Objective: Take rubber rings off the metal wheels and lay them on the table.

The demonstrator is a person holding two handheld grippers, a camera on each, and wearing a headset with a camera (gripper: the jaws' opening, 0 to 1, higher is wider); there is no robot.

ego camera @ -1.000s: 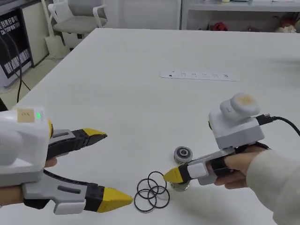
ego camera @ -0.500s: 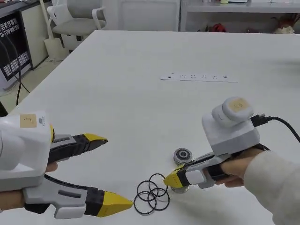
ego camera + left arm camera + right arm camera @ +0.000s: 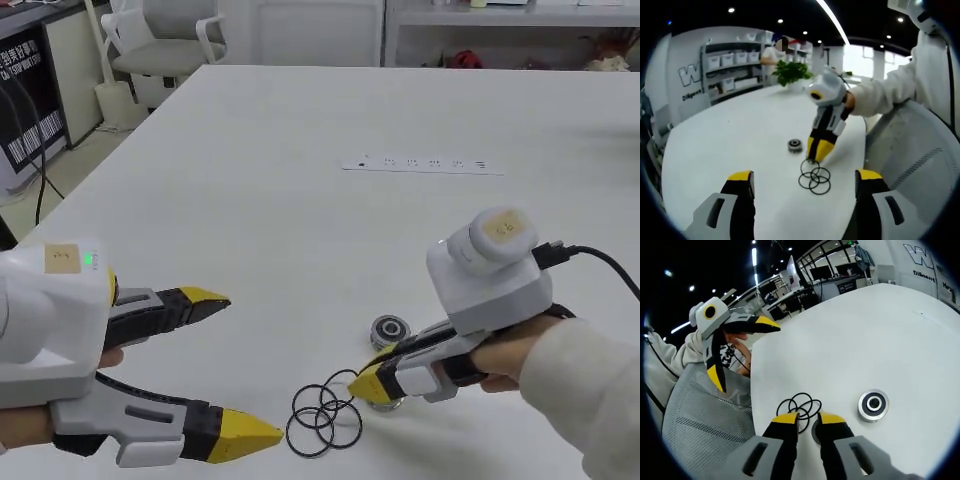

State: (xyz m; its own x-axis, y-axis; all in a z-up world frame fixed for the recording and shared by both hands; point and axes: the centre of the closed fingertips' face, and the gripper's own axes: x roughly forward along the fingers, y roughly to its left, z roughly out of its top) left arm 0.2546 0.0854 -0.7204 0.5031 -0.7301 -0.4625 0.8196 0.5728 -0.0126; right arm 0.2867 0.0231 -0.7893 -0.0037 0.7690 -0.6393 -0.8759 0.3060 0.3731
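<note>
A loose pile of black rubber rings lies on the white table near its front edge. My right gripper points down at a metal wheel beside the pile. Its jaws are nearly closed, and a ring arcs up from the pile to its tips. In the right gripper view that wheel sits just under the right gripper, with the rings ahead. A second wheel lies flat a little farther back. My left gripper hovers wide open left of the pile, holding nothing.
A white power strip lies across the middle of the table, far behind the work. An office chair stands beyond the far left corner. Shelving runs along the back wall.
My right gripper has tipped and drawn slightly back, and one ring now rises from the pile toward its tips. The left gripper has barely moved.
</note>
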